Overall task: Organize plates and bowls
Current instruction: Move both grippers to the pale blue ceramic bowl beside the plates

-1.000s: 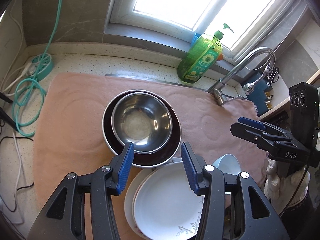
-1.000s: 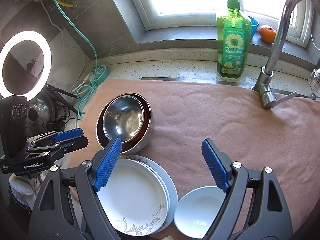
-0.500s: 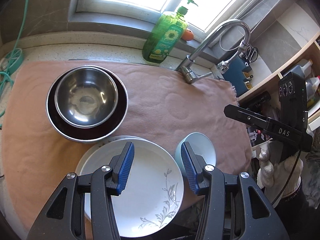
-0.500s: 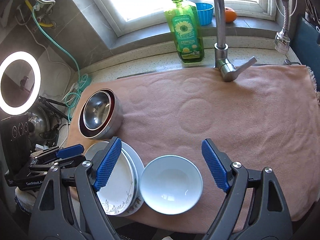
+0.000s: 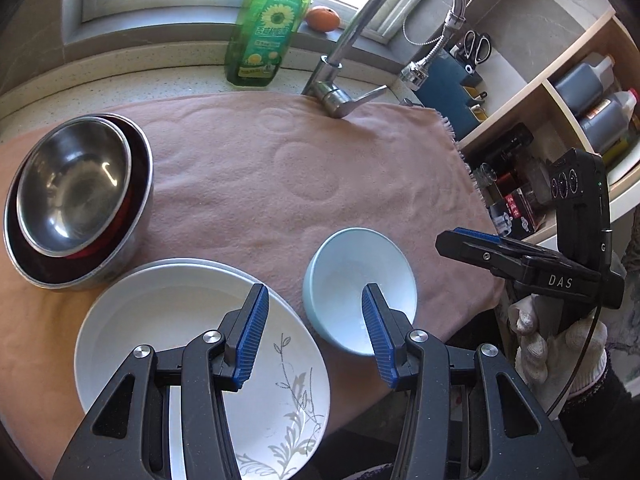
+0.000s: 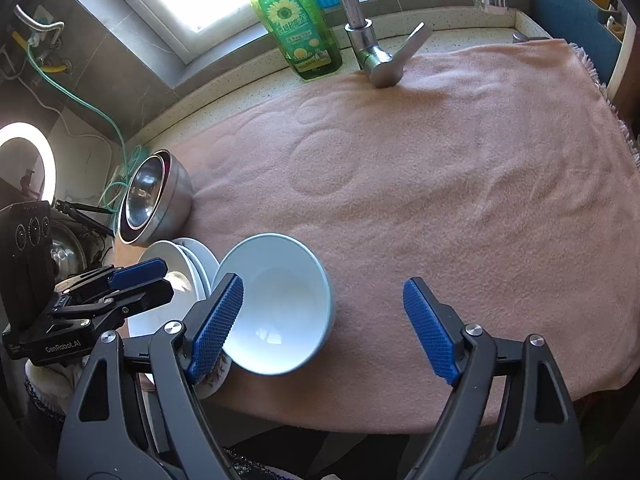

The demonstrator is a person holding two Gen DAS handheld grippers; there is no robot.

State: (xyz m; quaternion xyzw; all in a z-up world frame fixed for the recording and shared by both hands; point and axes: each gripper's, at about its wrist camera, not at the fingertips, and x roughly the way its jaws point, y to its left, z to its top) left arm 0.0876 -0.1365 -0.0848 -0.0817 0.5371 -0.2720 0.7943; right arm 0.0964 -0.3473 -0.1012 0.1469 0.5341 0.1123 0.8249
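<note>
Pink towel [image 5: 256, 184] covers the table, carrying nested steel bowls [image 5: 76, 200], stacked plates [image 5: 192, 344] and a pale-blue bowl [image 5: 360, 280] beneath both empty tools, left [image 5: 314, 332] narrower, right [image 6: 324, 320] wide.

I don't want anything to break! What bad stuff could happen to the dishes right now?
The pale blue bowl and the stacked white plates sit near the front edge of the pink towel, so a nudge from either open gripper might push them off. The bowl also sits close beside the plates, so lifting it carelessly could clink them together.
</note>
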